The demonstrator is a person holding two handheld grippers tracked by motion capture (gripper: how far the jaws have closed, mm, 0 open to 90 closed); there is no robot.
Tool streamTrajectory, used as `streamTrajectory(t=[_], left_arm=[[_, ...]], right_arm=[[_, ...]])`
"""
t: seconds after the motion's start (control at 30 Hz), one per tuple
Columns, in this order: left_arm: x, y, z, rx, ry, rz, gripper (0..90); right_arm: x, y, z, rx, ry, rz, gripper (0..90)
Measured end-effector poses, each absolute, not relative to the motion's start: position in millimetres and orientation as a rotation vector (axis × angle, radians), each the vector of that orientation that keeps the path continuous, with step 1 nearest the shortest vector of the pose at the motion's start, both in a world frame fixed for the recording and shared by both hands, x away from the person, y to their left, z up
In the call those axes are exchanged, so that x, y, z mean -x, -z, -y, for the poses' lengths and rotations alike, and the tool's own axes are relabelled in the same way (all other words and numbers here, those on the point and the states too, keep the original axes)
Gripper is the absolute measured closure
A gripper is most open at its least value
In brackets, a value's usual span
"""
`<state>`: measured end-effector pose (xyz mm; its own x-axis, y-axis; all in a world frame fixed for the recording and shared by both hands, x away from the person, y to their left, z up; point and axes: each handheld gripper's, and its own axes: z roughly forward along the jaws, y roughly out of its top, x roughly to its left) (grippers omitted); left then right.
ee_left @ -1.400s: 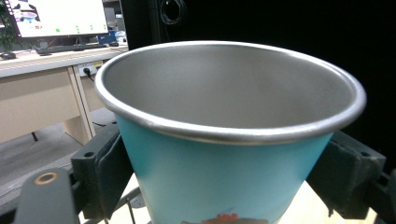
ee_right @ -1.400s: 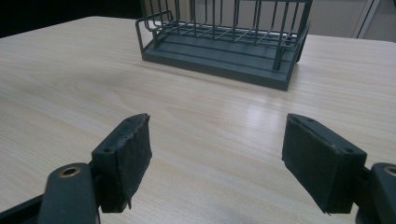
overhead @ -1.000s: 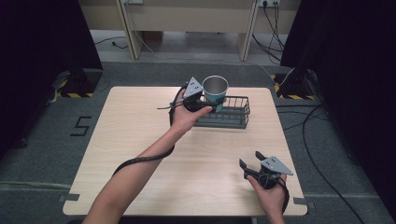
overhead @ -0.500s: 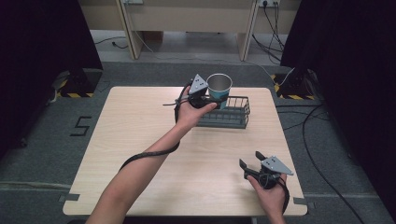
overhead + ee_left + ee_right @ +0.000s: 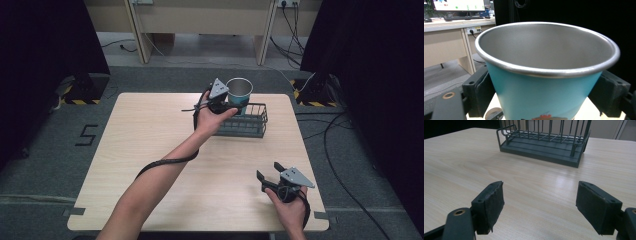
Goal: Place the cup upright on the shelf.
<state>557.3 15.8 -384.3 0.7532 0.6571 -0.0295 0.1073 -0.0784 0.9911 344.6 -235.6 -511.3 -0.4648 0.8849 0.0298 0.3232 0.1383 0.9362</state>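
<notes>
- Cup [image 5: 239, 90], teal outside and bare metal inside, is being carried upright over the far left end of the wire rack [image 5: 241, 121], which is standing near the table's [image 5: 150, 135] far edge; I judge it is being held high so that its base is passing above the rack's rails.
- The left gripper [image 5: 222, 102] is gripping the cup from the side, its black pads [image 5: 477, 93] pressing both flanks below the rim.
- The right gripper [image 5: 272, 180] is waiting low over the near right corner, well apart from the rack, probably to stay clear.
- Its jaws are standing wide, holding nothing.
</notes>
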Motion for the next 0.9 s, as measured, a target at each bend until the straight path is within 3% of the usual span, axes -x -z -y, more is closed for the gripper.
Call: streamTrajectory(t=[0.9], left_arm=[[-575.3, 400.3, -5.5, -1.648, -0.519, -0.693, 15.5]], right_arm=[[-344.8, 511.3, 236.3, -1.157, -1.331, -1.87, 23.0]])
